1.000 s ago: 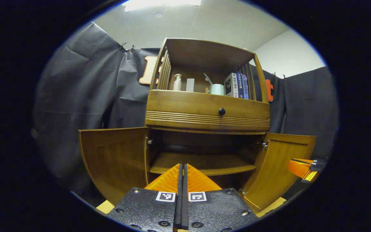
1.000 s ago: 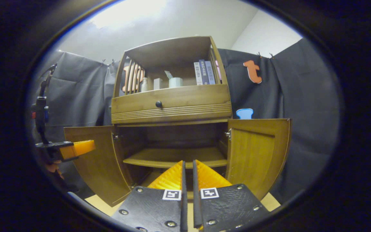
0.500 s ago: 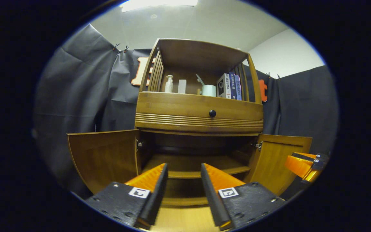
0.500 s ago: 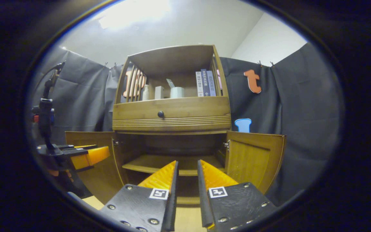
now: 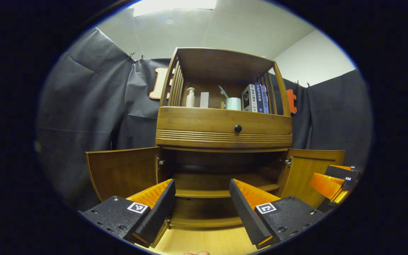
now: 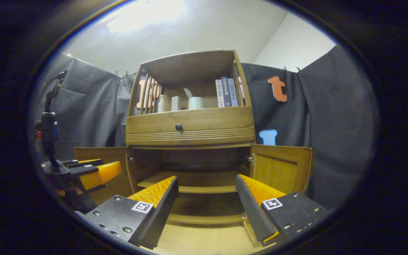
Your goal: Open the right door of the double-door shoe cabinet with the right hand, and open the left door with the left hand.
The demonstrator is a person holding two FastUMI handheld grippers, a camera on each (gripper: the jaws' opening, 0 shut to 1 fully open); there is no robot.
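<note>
Since half a second ago I see both tools spread wider: left gripper (image 5: 200,203) and right gripper (image 6: 207,202) now gape wide, holding nothing. Shoe cabinet (image 5: 224,134) ahead, left door (image 5: 122,171) and right door (image 6: 280,170) swung open. Book spines (image 5: 257,98) too small to read.

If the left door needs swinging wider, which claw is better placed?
Left, probably: the left claw hangs open right before the left door, while the right claw sits by the right door.

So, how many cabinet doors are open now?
2. The left door is swung out to the left side, the right door to the right side of the cabinet.
</note>
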